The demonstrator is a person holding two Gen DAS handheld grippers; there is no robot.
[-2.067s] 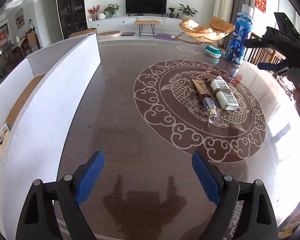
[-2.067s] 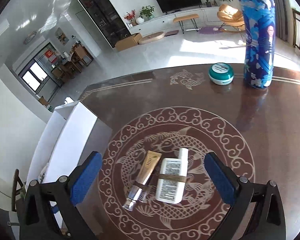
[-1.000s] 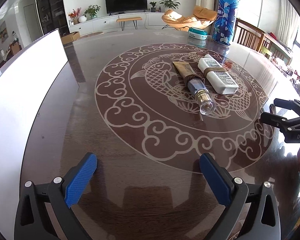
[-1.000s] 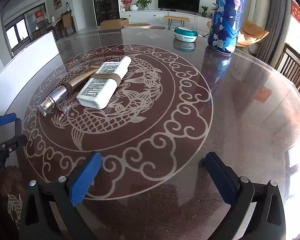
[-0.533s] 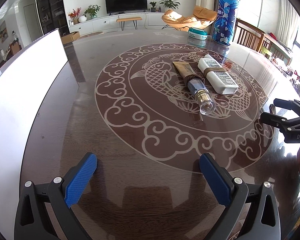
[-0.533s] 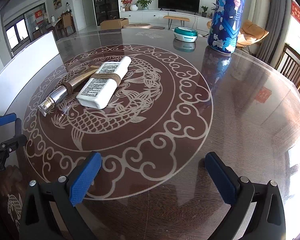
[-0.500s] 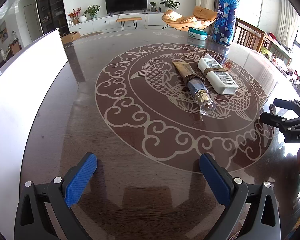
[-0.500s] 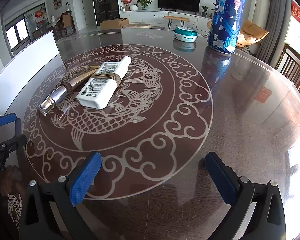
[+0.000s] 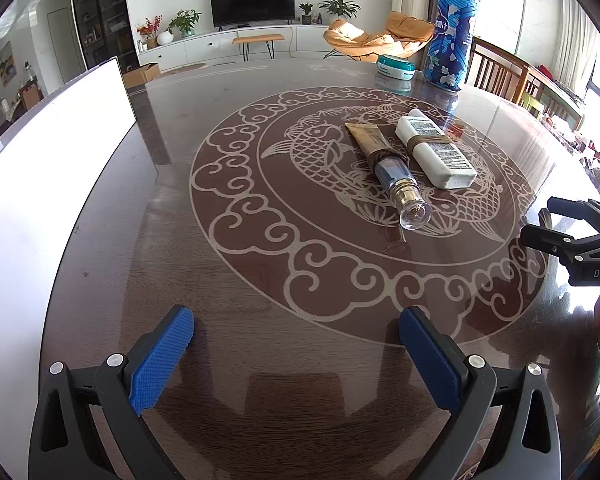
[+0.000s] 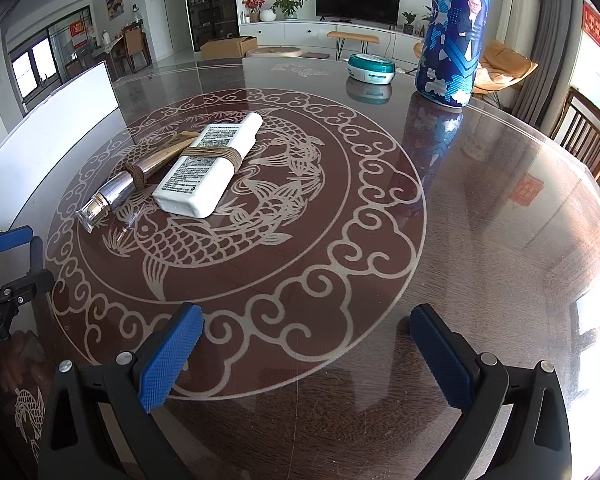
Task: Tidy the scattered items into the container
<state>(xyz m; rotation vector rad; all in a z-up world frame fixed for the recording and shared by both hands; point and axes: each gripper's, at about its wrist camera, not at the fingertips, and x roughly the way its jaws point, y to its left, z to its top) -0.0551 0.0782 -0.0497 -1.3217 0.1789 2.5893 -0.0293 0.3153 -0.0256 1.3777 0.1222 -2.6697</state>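
Note:
A white flat bottle (image 9: 436, 151) with a brown band and a gold tube with a clear cap (image 9: 388, 170) lie side by side on the round fish pattern of the dark table (image 9: 260, 272). Both also show in the right wrist view, the white bottle (image 10: 210, 164) and the gold tube (image 10: 132, 184). A white box (image 9: 40, 184), the container, stands along the table's left side. My left gripper (image 9: 296, 354) is open and empty, low over the near table edge. My right gripper (image 10: 306, 354) is open and empty, low over the table, right of the items.
A tall blue patterned canister (image 10: 454, 32) and a small teal round tin (image 10: 371, 67) stand at the far side of the table. Wooden chairs (image 10: 588, 136) stand past the right edge. The right gripper's body shows in the left wrist view (image 9: 580, 240).
Two seconds ago both grippers were higher; they have come down low over the table. In the last second nothing has visibly moved.

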